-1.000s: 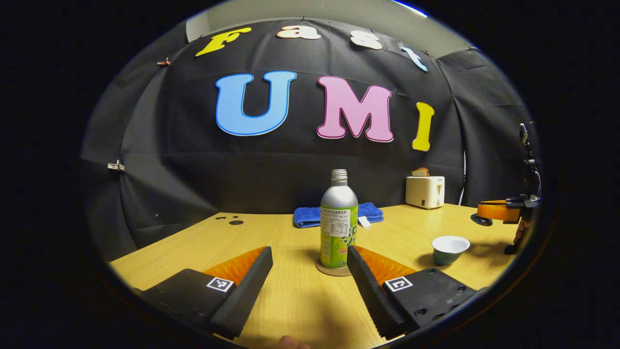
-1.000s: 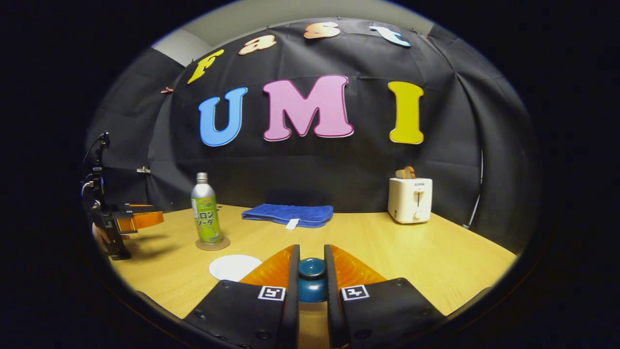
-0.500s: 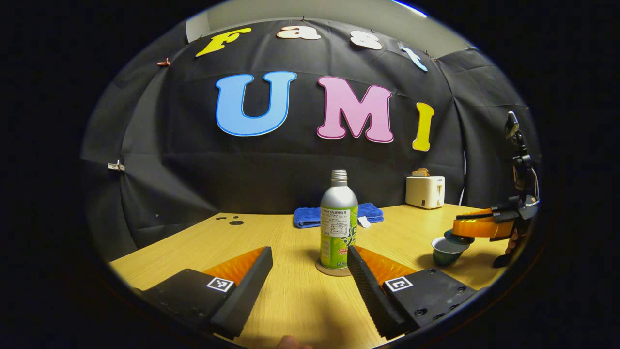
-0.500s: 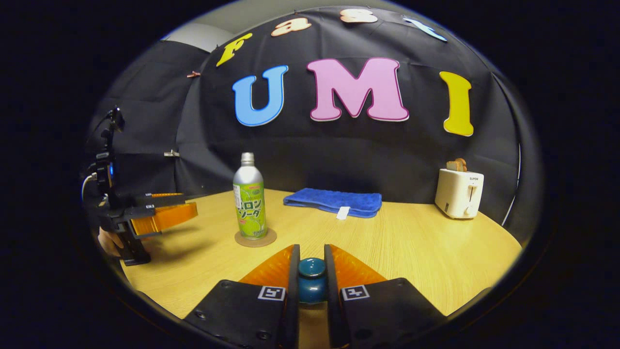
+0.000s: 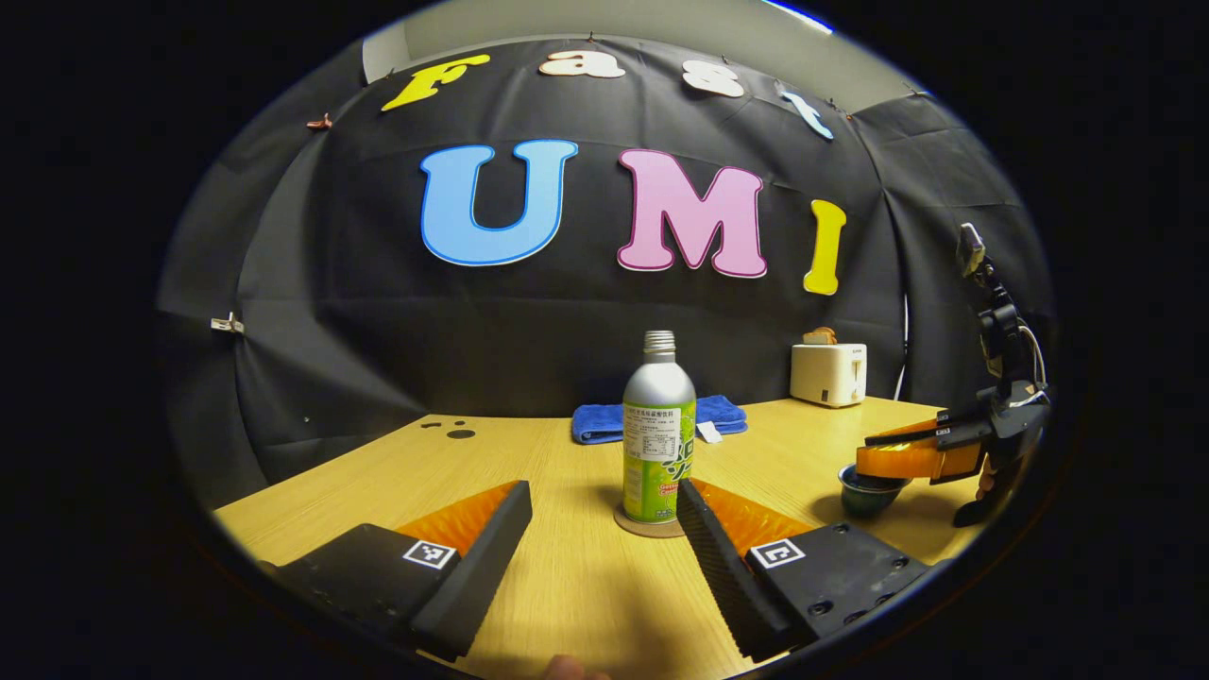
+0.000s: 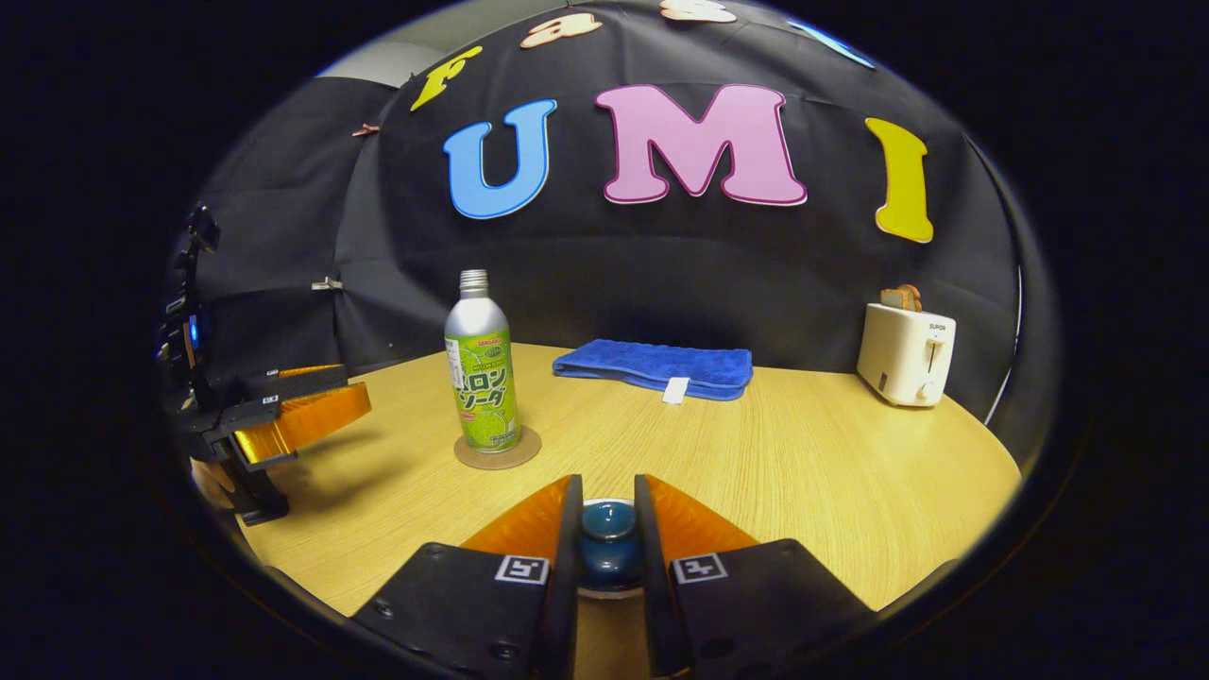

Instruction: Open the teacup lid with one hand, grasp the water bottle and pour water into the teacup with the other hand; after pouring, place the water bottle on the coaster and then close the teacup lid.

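Over the teacup (image 5: 864, 493), right tongs (image 6: 607, 529) pinch the lid knob (image 6: 607, 524); left tongs (image 5: 604, 529) gape empty.

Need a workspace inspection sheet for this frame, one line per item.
Surface: wooden table, dark spots at its far left corner.
Job's things: water bottle upright on coaster; lid knob clamped; teacup under right hand-held gripper.
Clutter: blue towel, toaster.
Grippers: left hand-held gripper open, short of the bottle; right hand-held gripper shut on the knob.
Cables: one behind the toaster.
Surroundings: black cloth wall.
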Action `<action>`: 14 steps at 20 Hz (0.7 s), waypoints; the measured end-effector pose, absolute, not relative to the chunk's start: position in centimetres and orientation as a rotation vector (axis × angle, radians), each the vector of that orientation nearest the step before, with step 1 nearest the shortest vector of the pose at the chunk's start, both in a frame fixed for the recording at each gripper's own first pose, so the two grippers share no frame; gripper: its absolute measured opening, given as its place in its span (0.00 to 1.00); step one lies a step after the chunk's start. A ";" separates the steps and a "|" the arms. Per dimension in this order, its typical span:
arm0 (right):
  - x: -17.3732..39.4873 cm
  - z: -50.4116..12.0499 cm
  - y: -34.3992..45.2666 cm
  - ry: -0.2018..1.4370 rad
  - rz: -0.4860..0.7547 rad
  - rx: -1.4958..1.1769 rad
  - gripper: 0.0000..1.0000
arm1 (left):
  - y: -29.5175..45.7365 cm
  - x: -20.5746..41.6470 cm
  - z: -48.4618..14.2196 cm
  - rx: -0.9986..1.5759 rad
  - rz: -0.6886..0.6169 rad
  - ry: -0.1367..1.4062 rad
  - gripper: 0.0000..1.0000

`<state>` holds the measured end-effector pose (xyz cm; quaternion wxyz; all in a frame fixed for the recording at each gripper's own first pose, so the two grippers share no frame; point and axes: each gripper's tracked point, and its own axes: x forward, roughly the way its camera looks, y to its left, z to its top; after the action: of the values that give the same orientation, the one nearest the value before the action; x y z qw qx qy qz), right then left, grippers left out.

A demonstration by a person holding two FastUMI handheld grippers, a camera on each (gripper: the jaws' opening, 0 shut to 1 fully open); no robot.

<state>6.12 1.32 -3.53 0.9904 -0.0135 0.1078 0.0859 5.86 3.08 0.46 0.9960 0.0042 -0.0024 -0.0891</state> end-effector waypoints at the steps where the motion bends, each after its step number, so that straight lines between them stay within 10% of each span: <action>1: 6.0 -3.3 1.1 0.207 0.165 -0.024 0.38 | 3.0 5.8 0.5 0.008 -0.176 -0.004 0.97; 14: 2.4 0.0 -4.4 -0.006 -0.070 0.030 0.95 | 0.6 3.5 0.4 0.005 -0.095 -0.004 0.97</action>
<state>2.37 -4.39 0.00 0.9993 0.0151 -0.0030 -0.0351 3.46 0.58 0.41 0.9989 0.0027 -0.0018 -0.0473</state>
